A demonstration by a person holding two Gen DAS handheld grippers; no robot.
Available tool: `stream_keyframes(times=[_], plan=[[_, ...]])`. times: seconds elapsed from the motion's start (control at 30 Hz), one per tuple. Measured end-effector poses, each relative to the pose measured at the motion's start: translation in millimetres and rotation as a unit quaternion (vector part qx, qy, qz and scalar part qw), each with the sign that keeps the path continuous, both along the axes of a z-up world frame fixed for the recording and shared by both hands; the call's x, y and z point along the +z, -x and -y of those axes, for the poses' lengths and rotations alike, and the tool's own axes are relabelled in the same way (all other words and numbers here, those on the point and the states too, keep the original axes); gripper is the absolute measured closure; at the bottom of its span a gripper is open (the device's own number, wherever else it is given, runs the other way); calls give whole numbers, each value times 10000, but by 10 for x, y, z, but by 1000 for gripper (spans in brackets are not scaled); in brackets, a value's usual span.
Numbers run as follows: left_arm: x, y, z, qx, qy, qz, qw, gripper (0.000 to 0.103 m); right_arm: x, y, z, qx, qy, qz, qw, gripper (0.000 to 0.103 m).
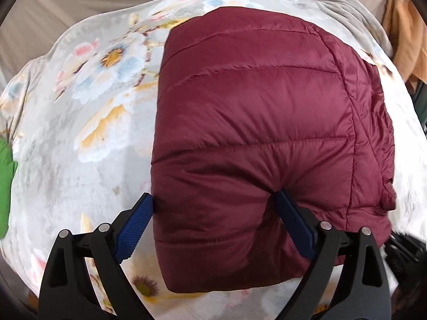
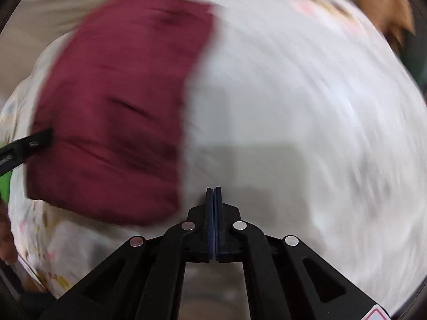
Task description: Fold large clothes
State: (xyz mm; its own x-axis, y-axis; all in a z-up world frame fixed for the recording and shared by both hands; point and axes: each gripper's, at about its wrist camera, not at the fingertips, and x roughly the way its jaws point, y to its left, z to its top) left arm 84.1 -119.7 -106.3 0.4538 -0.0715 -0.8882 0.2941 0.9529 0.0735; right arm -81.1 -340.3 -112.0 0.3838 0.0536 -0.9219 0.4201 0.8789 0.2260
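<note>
Folded maroon puffer jacket [image 1: 256, 122] lies flat on the floral blanket [image 1: 88, 101], long axis running away from the left gripper [image 1: 216, 208]. Left jaws spread wide, pressing into the near end's padding. Right gripper [image 2: 214, 194] clenched empty over bare blanket, beside the jacket.

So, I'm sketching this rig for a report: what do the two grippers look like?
Both match: the left gripper and right gripper have matte black angular linkage arms with triangular cut-outs, round silver pins at the joints, and flat blue textured finger pads. No cables show.
</note>
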Motion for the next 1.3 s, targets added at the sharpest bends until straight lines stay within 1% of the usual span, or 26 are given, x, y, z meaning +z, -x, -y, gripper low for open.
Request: stream_keyframes(times=[0.03,0.07,0.13,0.17,0.2,0.23,0.27,0.33,0.37,0.4,0.47,0.57,0.63,0.67,0.73,0.77,0.8,0.87,0.93,1.0,1.07,1.13,1.17,1.2,1.3], plan=[[13,2,-27,52,67,-54,9999,12,56,109,93,-216,-173,61,9996,103],[30,13,-44,80,91,-55,9999,13,152,161,126,-266,-121,166,9994,103],[58,50,-48,75,90,1,9999,14,556,206,107,-116,85,734,9972,103],[71,73,-44,77,93,18,9999,14,682,178,91,-55,67,925,9957,102],[80,93,-39,75,124,10,9999,14,838,122,53,45,-37,1175,9931,99],[90,111,-34,75,148,6,9999,14,926,37,1,163,-193,1326,9908,98],[103,135,-27,63,164,15,9998,14,945,-39,-51,251,-280,1367,9899,98],[124,168,-17,50,151,62,9999,14,837,-217,-204,468,-327,1243,9906,98],[137,186,-30,60,143,86,9998,14,690,-290,-222,529,-301,1063,9925,98],[142,194,-49,79,153,83,9998,14,451,-344,-242,546,-311,710,9955,101],[141,201,-98,134,162,73,9998,14,178,-329,-227,551,-474,411,9965,103],[136,203,-231,303,203,22,9993,14,195,-288,-154,460,-622,308,9965,103],[148,177,-320,442,316,-27,9985,13,378,-310,-81,400,-592,338,9969,101],[164,157,-361,496,390,-48,9980,13,440,-318,-55,389,-583,413,9967,96],[201,84,-448,586,561,-78,9967,11,579,-319,7,275,-551,668,9959,77],[219,20,-505,624,735,-116,9953,10,620,-332,25,222,-555,757,9953,57],[224,-22,-541,649,848,-146,9942,10,662,-356,41,138,-542,811,9951,45],[209,-160,-657,823,1199,-279,9890,9,698,-405,62,3,-428,851,9955,45],[153,-327,-767,1005,1608,-465,9807,9,673,-483,133,-109,-541,793,9953,39],[60,-440,-761,1064,1748,-602,9770,9,570,-592,188,-169,-747,712,9945,34],[-55,-517,-696,983,1819,-732,9756,9,438,-767,69,-196,-987,563,9933,32],[-148,-566,-625,900,1947,-865,9729,5,233,-839,67,-334,-1462,476,9875,27],[-186,-581,-596,843,2043,-931,9708,5,162,-833,85,-431,-1624,481,9846,23],[-237,-600,-554,797,2117,-1015,9688,5,118,-831,100,-479,-1698,498,9831,20],[-378,-631,-431,661,2331,-1258,9620,5,52,-827,120,-540,-1792,547,9808,18]])
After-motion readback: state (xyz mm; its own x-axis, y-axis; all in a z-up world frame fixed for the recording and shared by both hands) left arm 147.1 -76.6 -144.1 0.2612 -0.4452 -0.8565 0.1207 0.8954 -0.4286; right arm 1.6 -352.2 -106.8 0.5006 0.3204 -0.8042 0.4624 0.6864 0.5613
